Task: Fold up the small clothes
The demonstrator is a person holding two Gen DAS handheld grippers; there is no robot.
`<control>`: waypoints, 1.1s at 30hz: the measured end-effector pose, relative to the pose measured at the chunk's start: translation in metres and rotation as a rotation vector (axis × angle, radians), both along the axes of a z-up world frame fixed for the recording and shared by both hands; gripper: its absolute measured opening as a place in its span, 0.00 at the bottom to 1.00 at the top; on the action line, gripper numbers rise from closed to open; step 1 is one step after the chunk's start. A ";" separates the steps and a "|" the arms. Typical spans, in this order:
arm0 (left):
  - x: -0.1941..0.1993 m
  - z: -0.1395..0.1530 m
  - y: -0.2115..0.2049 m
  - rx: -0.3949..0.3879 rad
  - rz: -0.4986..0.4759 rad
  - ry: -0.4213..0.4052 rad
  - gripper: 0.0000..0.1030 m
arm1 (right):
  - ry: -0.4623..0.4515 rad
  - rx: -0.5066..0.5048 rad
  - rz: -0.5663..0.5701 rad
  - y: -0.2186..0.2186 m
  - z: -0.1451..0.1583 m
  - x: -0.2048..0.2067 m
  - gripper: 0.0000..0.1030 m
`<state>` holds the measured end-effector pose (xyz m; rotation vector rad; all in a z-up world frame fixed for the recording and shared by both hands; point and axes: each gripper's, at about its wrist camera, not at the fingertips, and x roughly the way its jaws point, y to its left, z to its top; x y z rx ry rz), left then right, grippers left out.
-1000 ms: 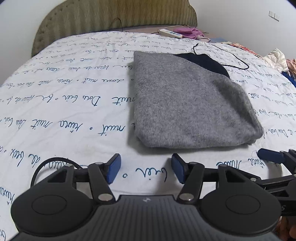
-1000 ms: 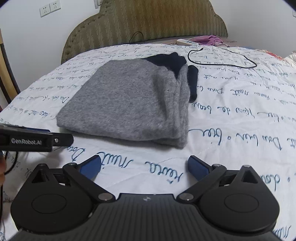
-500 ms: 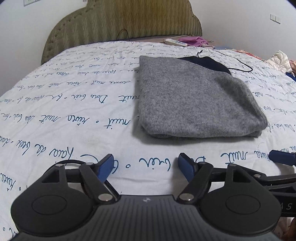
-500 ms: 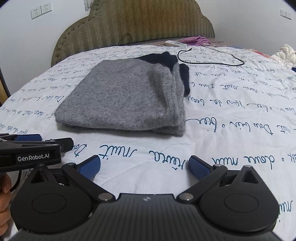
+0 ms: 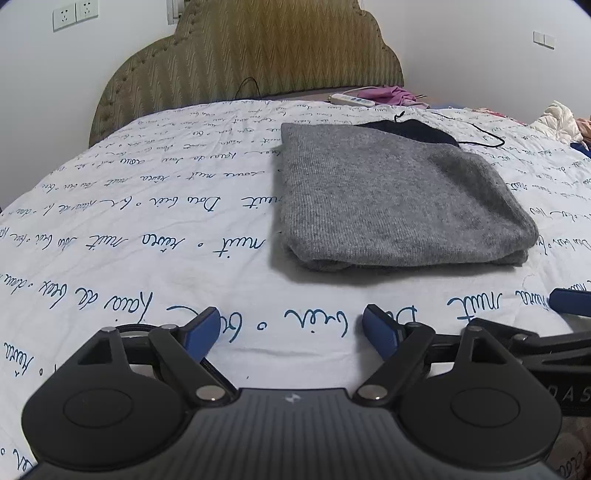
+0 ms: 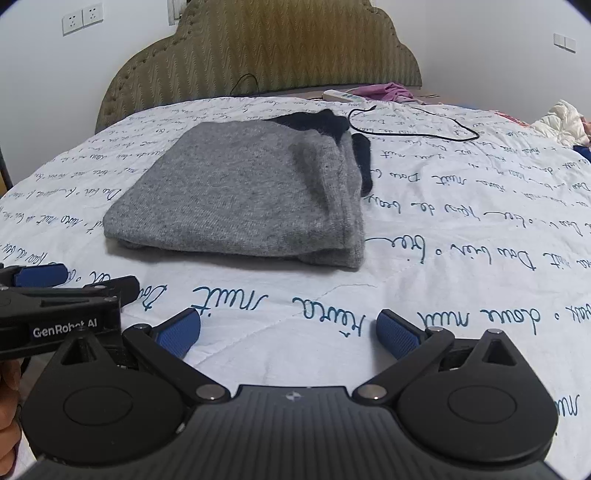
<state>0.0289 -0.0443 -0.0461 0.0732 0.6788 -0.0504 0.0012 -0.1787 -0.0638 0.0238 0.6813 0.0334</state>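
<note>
On the bed [image 5: 147, 192], a gray sweater [image 5: 388, 199] lies folded into a neat flat pile. Something dark [image 5: 413, 129] pokes out from under its far edge. From the right wrist view, this dark cloth [image 6: 321, 120] also sticks out along the sweater's [image 6: 251, 192] far right side.

Both grippers sit low at the near edge of the bed, well apart from the sweater. They touch no clothes. The left gripper [image 5: 290, 330] has its blue fingers spread wide with nothing between them, only the sheet below. The right gripper [image 6: 290, 330] is spread wide too and holds nothing. The two tools are side by side; each one shows at the edge of the other's view.

The sheet is white with blue writing all over it. A thin black cord [image 6: 417, 127] lies in a loop past the sweater. A white remote [image 5: 351, 99] and some pink cloth [image 5: 388, 94] rest near the headboard [image 5: 251, 55]. Two wall sockets [image 5: 75, 14] sit up on the wall at the left.
</note>
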 end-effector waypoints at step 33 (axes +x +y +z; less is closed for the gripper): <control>-0.010 0.006 0.016 -0.016 0.024 0.028 0.98 | -0.001 0.030 -0.010 -0.004 0.014 -0.021 1.00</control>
